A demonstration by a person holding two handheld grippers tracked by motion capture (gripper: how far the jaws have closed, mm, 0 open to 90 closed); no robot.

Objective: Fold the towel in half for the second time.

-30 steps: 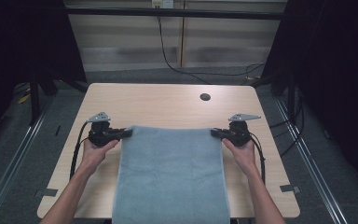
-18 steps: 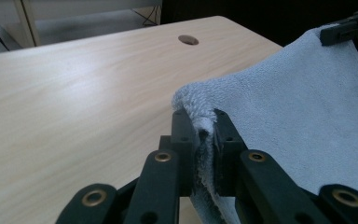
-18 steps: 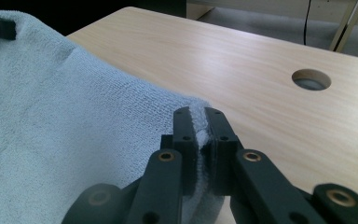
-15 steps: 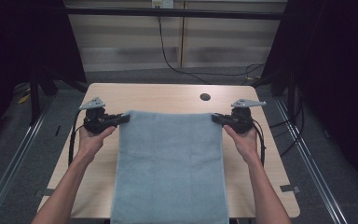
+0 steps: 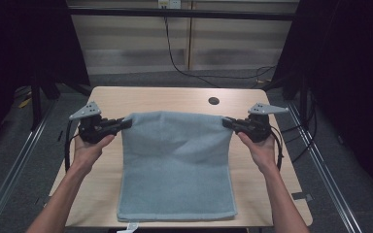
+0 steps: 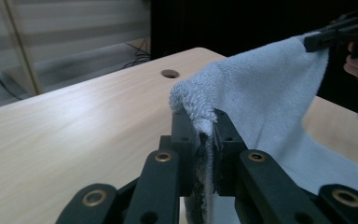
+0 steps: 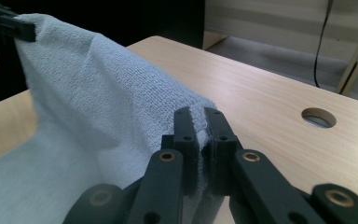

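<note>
A light blue towel (image 5: 175, 165) lies lengthwise on the wooden table (image 5: 150, 99), its far edge lifted off the surface and stretched between both grippers. My left gripper (image 5: 124, 123) is shut on the far left corner of the towel (image 6: 242, 93); the jaws pinch the cloth (image 6: 206, 135). My right gripper (image 5: 225, 122) is shut on the far right corner, with the towel (image 7: 98, 93) clamped between its jaws (image 7: 200, 126). The near end of the towel rests flat by the table's front edge.
A round cable hole (image 5: 213, 101) sits in the table just beyond the towel's right half. Bare wood lies beyond the towel and at both sides. Black cables (image 5: 175, 53) run over the floor behind the table.
Both grippers have carried the towel's far edge away from the person and raised it. The near end has slid up onto the table.
</note>
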